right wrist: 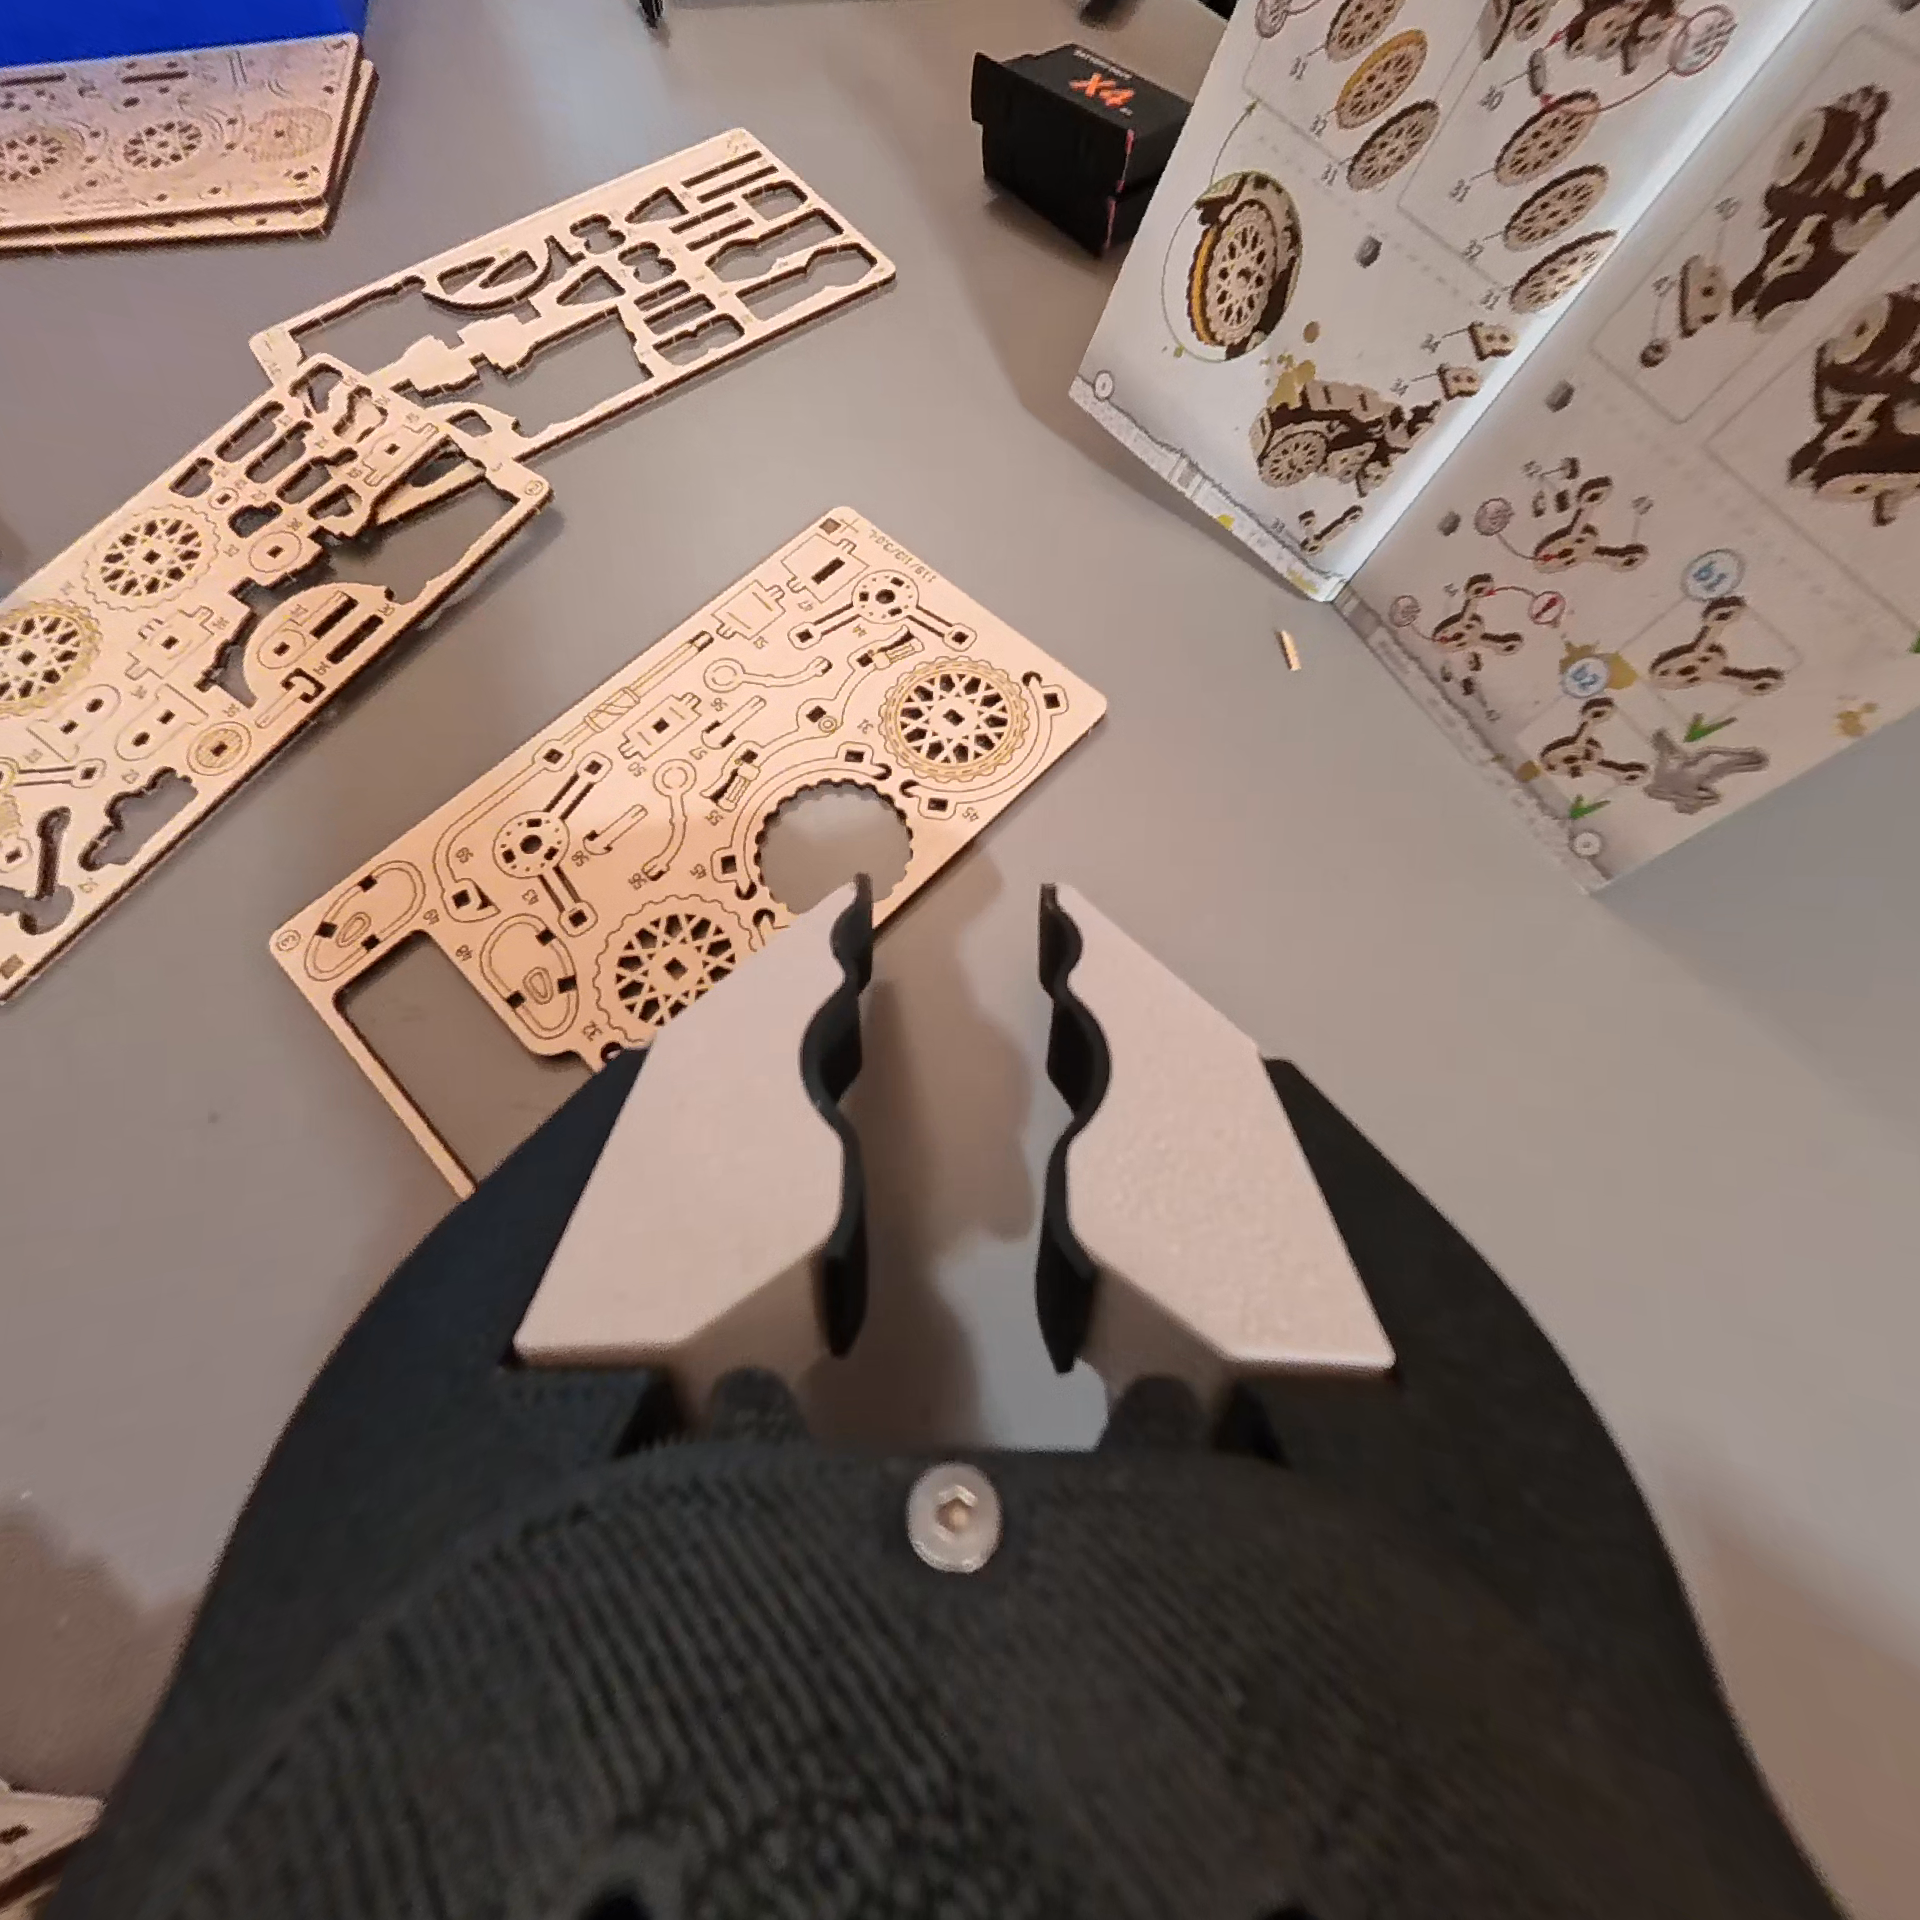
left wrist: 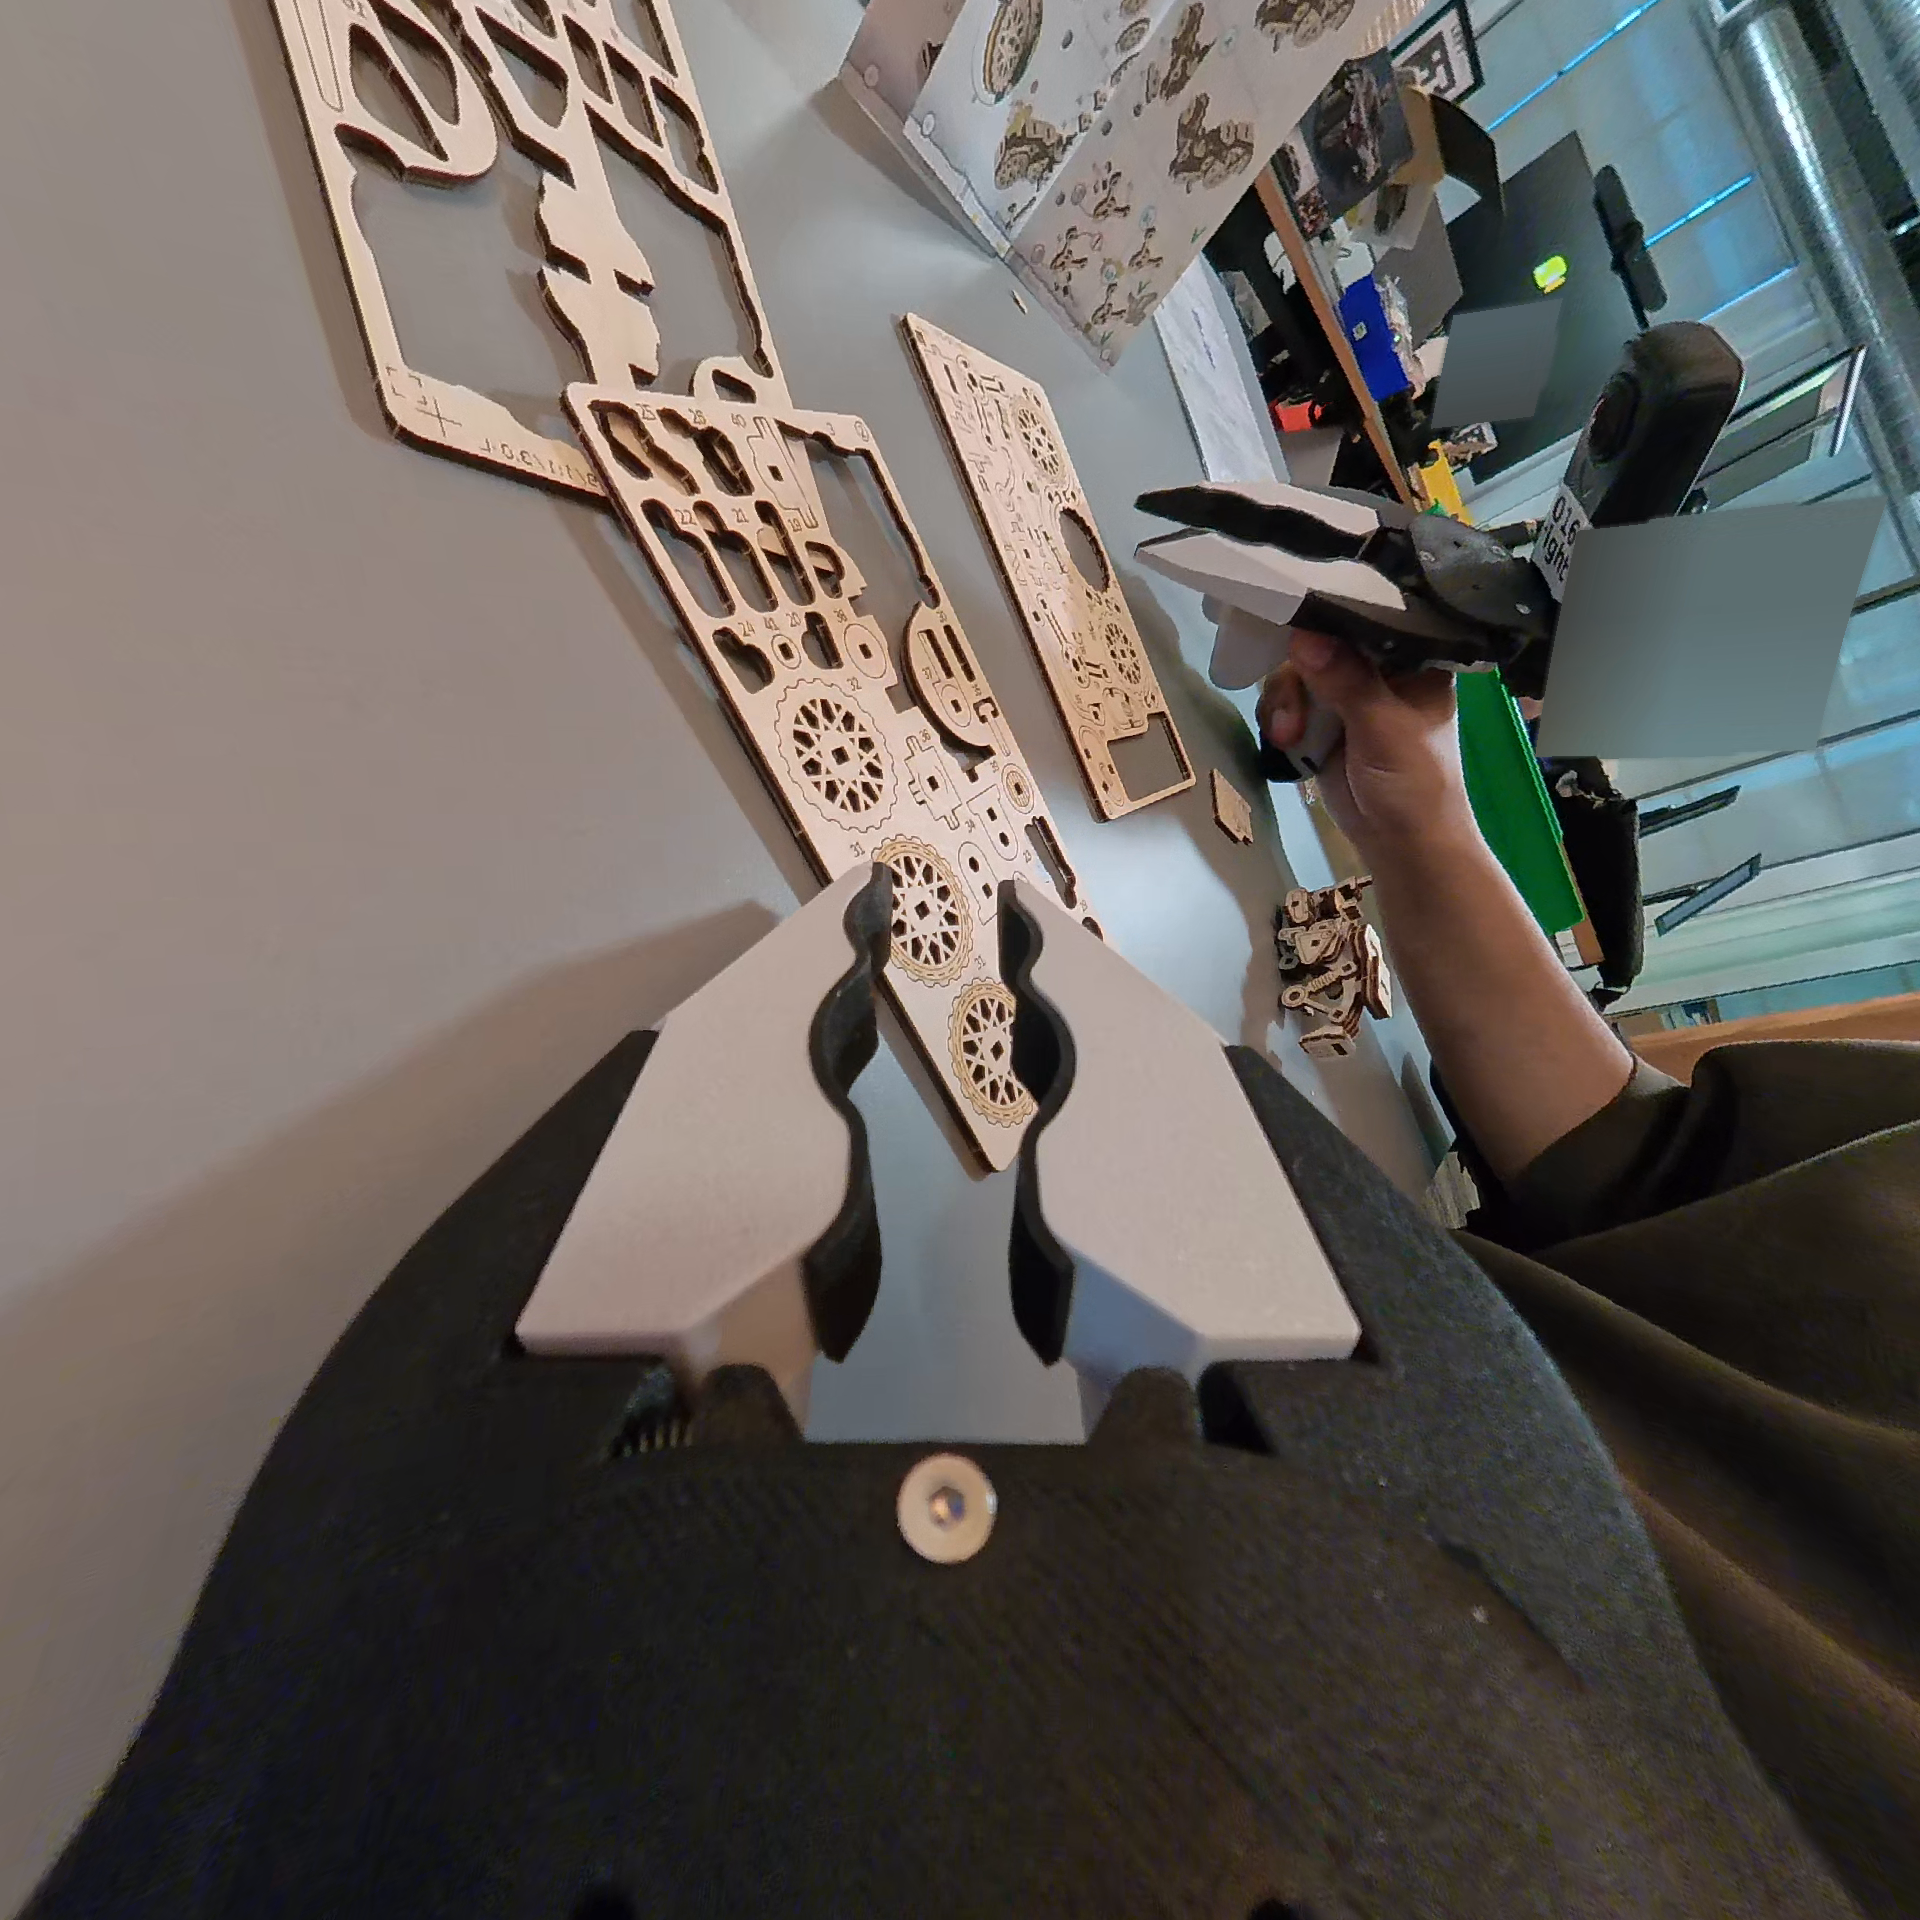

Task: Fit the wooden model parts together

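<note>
Both pairs of tongs are held empty above a grey table [right wrist: 1351, 1039]. The right gripper [right wrist: 951, 899] is seen with its jaws parted and nothing between them, hovering over the near edge of a laser-cut wooden sheet [right wrist: 665, 790], beside a round toothed hole [right wrist: 831, 847] where a gear has been punched out. In the left wrist view the same gripper [left wrist: 1148, 525] is shown raised above that sheet [left wrist: 1049, 561], gripped by a hand [left wrist: 1361, 727].

The left gripper [left wrist: 940, 883] is likewise spread open and empty; a second, partly emptied sheet with spoked wheels [left wrist: 831, 665] lies under and ahead of its tips. A third, mostly emptied frame [left wrist: 520, 218] is overlapped by that sheet farther off. A small half-built wooden assembly [left wrist: 1330, 966] rests on the table to the right, well apart from both grippers, with a loose wooden piece [left wrist: 1233, 805] nearby.

Small engraved numbers are borne beside the parts on the sheets. An illustrated instruction booklet [right wrist: 1558, 395] is stood open beside a small black box [right wrist: 1081, 135] carrying orange lettering. A white label is fixed on the right gripper's body.
</note>
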The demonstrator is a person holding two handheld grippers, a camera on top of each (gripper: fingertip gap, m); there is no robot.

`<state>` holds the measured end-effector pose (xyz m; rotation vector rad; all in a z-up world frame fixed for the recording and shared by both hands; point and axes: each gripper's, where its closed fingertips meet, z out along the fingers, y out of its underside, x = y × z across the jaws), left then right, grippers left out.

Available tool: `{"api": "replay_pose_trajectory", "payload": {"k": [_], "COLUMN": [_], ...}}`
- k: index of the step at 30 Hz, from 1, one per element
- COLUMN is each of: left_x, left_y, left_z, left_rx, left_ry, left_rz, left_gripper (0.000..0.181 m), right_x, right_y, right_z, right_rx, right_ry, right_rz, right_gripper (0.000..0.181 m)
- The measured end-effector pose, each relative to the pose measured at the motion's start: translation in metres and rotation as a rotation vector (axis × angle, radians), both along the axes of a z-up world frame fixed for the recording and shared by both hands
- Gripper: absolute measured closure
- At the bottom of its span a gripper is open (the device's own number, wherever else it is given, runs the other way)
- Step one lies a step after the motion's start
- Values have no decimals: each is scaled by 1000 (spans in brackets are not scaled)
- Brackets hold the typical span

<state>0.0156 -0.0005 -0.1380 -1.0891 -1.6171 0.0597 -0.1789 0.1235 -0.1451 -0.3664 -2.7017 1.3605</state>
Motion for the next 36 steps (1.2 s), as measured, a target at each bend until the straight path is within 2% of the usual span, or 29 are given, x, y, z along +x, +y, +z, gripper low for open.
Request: {"api": "replay_pose_trajectory", "payload": {"k": [7,8,10,11,13,15,17,21,22,24,26,31,36], "left_x": [0,0,0,0,0,0,0,0,0,0,0,0,0], "left_y": [0,0,0,0,0,0,0,0,0,0,0,0,0], "left_z": [0,0,0,0,0,0,0,1,1,0,0,0,0], "left_rx": [2,3,3,3,4,5,5,5,5,5,5,3,4], "left_ry": [0,0,1,0,0,1,2,2,2,1,1,-1,-2], "left_rz": [0,0,1,1,1,1,1,0,0,0,0,2,2], "left_gripper": [161,161,161,161,162,162,162,162,162,162,162,162,162], "right_x": [5,12,47,64,85,87,78,44,30,-11,-27,1,33], "right_y": [-2,-5,-17,-20,-23,-18,-9,12,20,37,46,20,-1], "right_z": [-2,2,18,23,20,5,-9,-7,-6,-6,-3,16,11], "right_rx": [22,1,-79,-91,-37,82,189,225,235,281,276,158,150], "right_ry": [24,16,-17,-11,54,147,227,274,291,344,321,230,173], "right_rz": [25,60,240,327,430,458,458,384,337,154,61,103,174], "right_gripper": [149,144,131,130,130,129,128,128,131,138,139,138,138]}}
